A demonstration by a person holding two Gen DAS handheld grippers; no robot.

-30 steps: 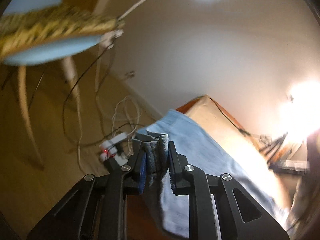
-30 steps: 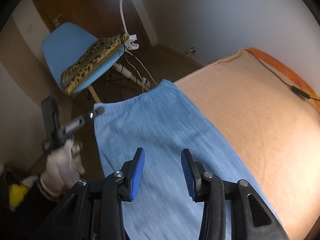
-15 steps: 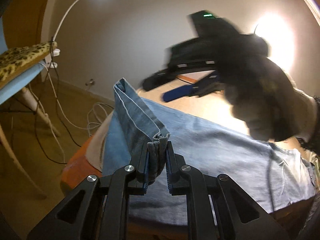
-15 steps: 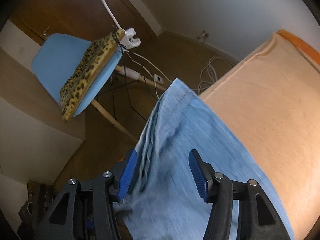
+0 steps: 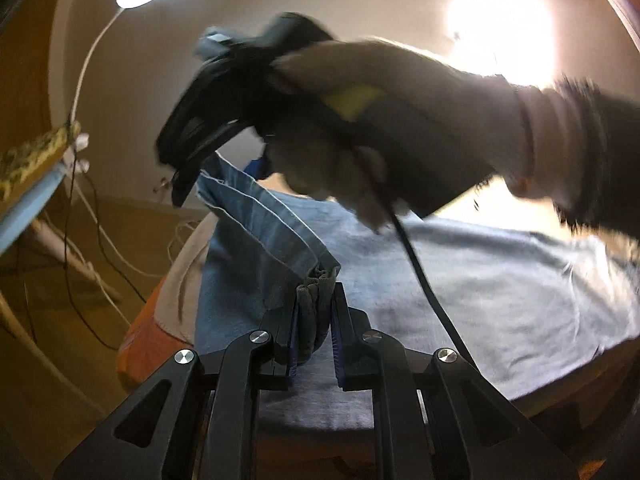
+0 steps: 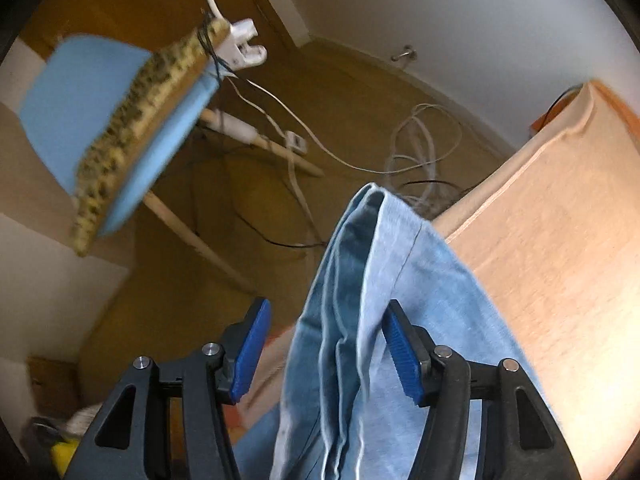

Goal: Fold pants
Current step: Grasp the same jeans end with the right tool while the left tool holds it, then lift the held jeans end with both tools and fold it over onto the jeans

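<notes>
Bed (image 6: 560, 240): L tool (image 5: 315, 312) clamped on pants (image 5: 260, 232) hem, R tool (image 6: 324, 344) just widening, fabric between.

Pants (image 5: 500, 280): light blue denim, spread flat along the bed (image 6: 560, 260), reaching its edge nearest the floor. One hem end is raised off the bed, gathered into bunched folds with paler seam lines showing. The raised section (image 6: 360, 300) stands in vertical pleats, drooping over the flat portion below.
</notes>
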